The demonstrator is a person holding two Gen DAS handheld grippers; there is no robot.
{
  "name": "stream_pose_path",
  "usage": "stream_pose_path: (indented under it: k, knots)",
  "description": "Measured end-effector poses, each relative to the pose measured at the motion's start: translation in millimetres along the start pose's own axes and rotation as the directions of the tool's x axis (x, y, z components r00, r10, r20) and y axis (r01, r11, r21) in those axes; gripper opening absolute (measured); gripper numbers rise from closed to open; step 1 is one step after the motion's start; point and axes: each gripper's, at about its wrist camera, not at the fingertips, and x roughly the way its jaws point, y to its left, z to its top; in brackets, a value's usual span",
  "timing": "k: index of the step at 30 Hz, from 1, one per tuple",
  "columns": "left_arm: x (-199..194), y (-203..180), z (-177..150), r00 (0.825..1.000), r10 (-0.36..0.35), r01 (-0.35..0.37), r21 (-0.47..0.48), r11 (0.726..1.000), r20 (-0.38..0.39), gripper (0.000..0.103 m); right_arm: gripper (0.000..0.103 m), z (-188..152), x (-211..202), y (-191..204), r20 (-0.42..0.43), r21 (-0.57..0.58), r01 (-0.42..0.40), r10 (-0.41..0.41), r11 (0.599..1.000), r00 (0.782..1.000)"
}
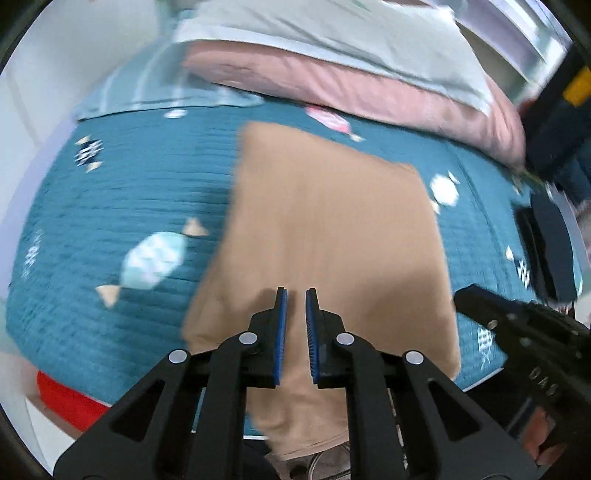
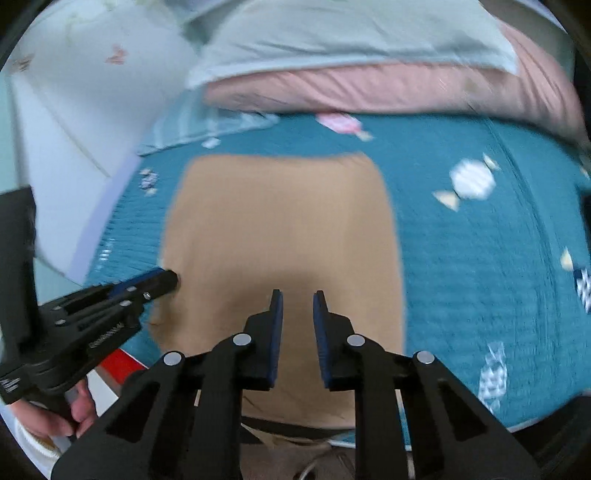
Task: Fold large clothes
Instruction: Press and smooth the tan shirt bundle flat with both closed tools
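A tan garment (image 1: 325, 229) lies flat as a folded rectangle on the teal bedspread (image 1: 129, 192), its near end hanging over the bed's front edge. My left gripper (image 1: 295, 291) hovers over the near part of the garment, its blue pads a narrow gap apart with nothing between them. In the right wrist view the same garment (image 2: 280, 221) sits in the middle, and my right gripper (image 2: 297, 293) hangs above its near end, jaws slightly apart and empty. The left gripper (image 2: 171, 280) reaches to the garment's left edge. The right gripper (image 1: 465, 291) shows at the right.
A pink quilt (image 2: 369, 88) and a pale green blanket (image 2: 351, 33) are piled along the far side of the bedspread (image 2: 461, 258). A dark object (image 1: 550, 243) lies at the bed's right edge. Something red (image 1: 62, 395) sits below the front left corner. A hand (image 2: 74, 413) holds the left gripper.
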Motion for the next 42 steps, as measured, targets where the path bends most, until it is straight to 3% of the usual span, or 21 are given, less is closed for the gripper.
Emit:
stream_pose_path:
  k: [8,15,19,21,24,27,30,33,39,42]
  knots:
    - [50,12,-12,0.992,0.065,-0.066,-0.008,0.998,-0.109,0.010,0.016,-24,38,-23,-0.139,0.045,-0.006,0.013,0.999,0.990]
    - [68,35,-11,0.988,0.114,-0.116,-0.021,0.993,-0.101,0.005,0.016,-21,58,-4,-0.196,0.019,-0.033,0.037,0.999,0.980]
    - [92,63,-12,0.993,0.074,-0.081,-0.081,0.993,-0.091,0.005,0.014,-26,90,9,-0.270,0.016,-0.044,0.047,0.999,0.962]
    - [93,64,-10,0.993,0.077,-0.083,-0.068,0.994,-0.092,0.004,0.014,-28,103,13,-0.252,-0.022,-0.023,0.017,0.999,0.968]
    - [82,55,-4,0.987,0.121,-0.123,-0.014,0.992,-0.101,0.004,0.015,-21,92,14,-0.267,0.015,-0.021,0.024,1.000,0.963]
    - [60,47,6,0.991,0.104,-0.105,-0.014,0.994,-0.088,0.005,0.016,-14,71,14,-0.231,0.014,-0.034,0.036,0.999,0.972]
    - [33,33,20,0.998,0.064,-0.064,0.005,0.998,-0.011,0.005,0.017,6,38,6,-0.108,0.050,-0.077,0.082,0.996,0.991]
    - [21,19,48,0.997,0.041,-0.043,0.028,0.999,0.066,0.005,0.018,26,19,-2,0.028,0.050,-0.055,0.054,0.997,0.998]
    - [63,14,100,0.986,-0.038,0.034,0.023,0.999,0.161,0.005,0.018,66,36,-13,0.213,0.055,-0.044,0.032,0.998,0.976]
    - [87,17,107,0.976,-0.068,0.064,0.026,0.998,0.209,0.005,0.018,85,66,-13,0.232,0.050,-0.040,0.028,0.998,0.972]
